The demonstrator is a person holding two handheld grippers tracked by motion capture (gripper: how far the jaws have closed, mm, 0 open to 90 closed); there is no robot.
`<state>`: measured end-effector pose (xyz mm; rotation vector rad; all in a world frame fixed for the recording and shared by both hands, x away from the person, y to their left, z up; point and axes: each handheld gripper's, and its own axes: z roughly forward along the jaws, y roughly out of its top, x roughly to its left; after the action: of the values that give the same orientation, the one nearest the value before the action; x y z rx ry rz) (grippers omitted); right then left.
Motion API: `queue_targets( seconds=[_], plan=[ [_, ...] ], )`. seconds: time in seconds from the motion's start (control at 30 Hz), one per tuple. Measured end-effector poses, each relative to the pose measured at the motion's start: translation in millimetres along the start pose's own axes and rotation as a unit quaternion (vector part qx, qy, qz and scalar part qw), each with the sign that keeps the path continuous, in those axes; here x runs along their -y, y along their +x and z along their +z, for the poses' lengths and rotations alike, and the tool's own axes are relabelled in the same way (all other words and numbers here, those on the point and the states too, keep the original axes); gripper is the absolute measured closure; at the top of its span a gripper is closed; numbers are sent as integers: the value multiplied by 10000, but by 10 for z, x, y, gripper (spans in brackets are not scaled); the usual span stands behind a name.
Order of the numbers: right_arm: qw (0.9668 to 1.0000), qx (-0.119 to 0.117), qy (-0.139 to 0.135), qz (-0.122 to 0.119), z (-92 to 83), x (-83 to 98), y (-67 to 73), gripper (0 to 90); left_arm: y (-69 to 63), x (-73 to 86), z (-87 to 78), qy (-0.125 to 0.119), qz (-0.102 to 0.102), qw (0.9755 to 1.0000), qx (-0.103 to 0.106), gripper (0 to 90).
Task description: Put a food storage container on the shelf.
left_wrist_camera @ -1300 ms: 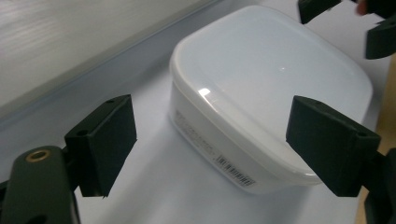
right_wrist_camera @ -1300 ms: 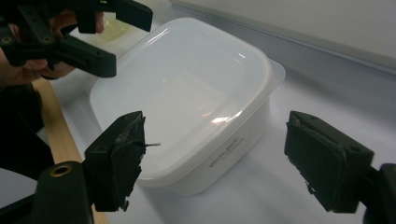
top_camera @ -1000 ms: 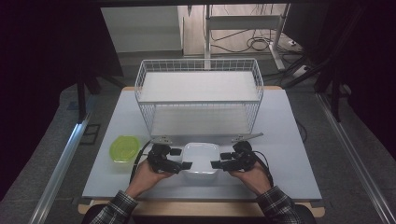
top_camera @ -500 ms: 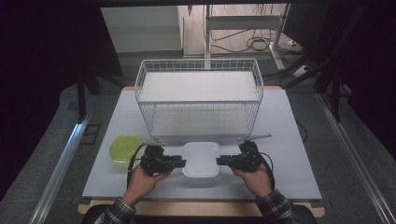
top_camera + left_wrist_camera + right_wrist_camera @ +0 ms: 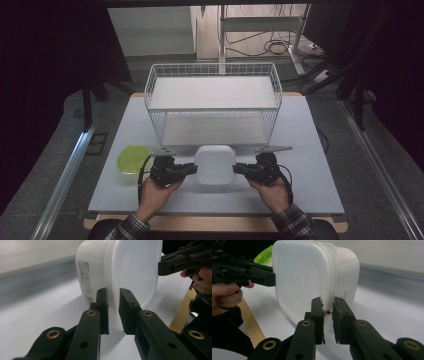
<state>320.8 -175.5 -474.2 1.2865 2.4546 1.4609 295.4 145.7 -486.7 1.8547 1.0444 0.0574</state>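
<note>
- Container first: a white, rounded-square plastic container (image 5: 215,165) with its lid on sits at the near middle of the pale grey table (image 5: 320,195), just in front of the white wire basket (image 5: 214,102).
- Taking the container as the landmark, the left gripper (image 5: 191,168) meets it on its left edge and the right gripper (image 5: 239,169) on its right edge.
- In the left gripper view, the jaws have just been closing and now pinch the protruding lid rim of the container (image 5: 117,275) between their pads.
- In the right gripper view, the jaws are clamped tight on the rim of the container (image 5: 312,277); the pad edges look frayed there.
- The step in hand looks like a two-sided lift; it should go best with both hands rising together and level, so the thin rim does not slip or the lid pop off.
- Further left of the container lies a lime-green plastic lid (image 5: 132,159), apart from it.
- Whether the container holds anything is hidden by its opaque walls.
- The small printed label (image 5: 86,277) on its side is too fine to read, and the room beyond the basket is dark.
</note>
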Motion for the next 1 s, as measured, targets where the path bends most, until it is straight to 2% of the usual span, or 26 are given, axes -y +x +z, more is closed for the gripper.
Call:
queue_targets(
  seconds=[0.23, 0.5, 1.0],
  plan=[
    [9996, 46, -237, -135, -83, -99, 37, 798, -47, -138, -74, -138, 118, 9998, -38, 790],
    [9979, 46, -466, -445, -159, -383, 134, 799, -71, -368, -238, -385, 254, 9988, -146, 789],
    [9938, 40, -803, -768, -366, -912, 282, 800, -138, -873, -518, -703, 516, 9959, -239, 789]
  ],
)
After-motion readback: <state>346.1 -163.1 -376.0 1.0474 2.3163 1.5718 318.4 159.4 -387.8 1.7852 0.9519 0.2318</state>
